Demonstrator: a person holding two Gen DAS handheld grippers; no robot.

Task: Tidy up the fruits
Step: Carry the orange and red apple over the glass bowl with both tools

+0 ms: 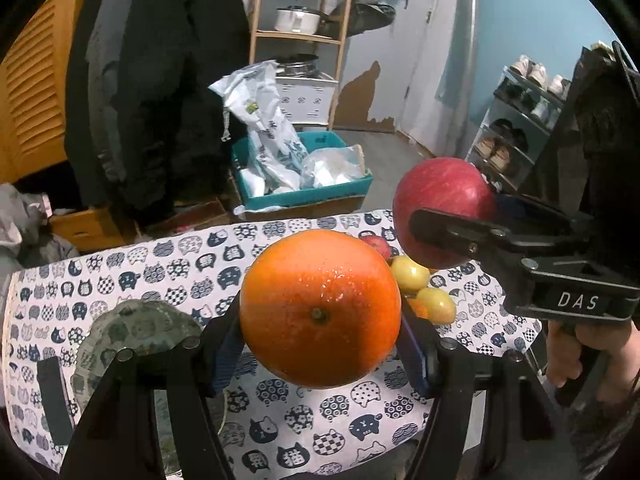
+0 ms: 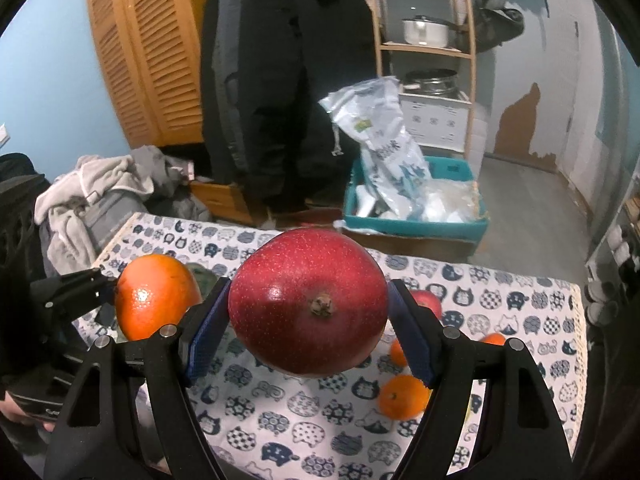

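Right now both grippers carry fruit above the table [image 1: 120, 268]. The left gripper [image 1: 320, 320] has its blue pads pressed on either side of an orange [image 1: 320, 308], stem end facing the camera. The right gripper [image 2: 308, 312] is clamped the same way on a red apple [image 2: 308, 300], its dimpled end toward the camera.

Key relation: the two fruits ride side by side, orange on the left, apple on the right, close but not touching. A greenish dish [image 1: 132, 324] sits low on the left, nearer the left gripper, so I'd guess the orange goes there first.

Loose fruit lies to the right: yellow fruits [image 1: 410, 274], a small orange [image 2: 404, 396] and another red apple [image 2: 426, 300]. The cloth in front is open. The far table edge drops to a teal bin [image 2: 416, 226].
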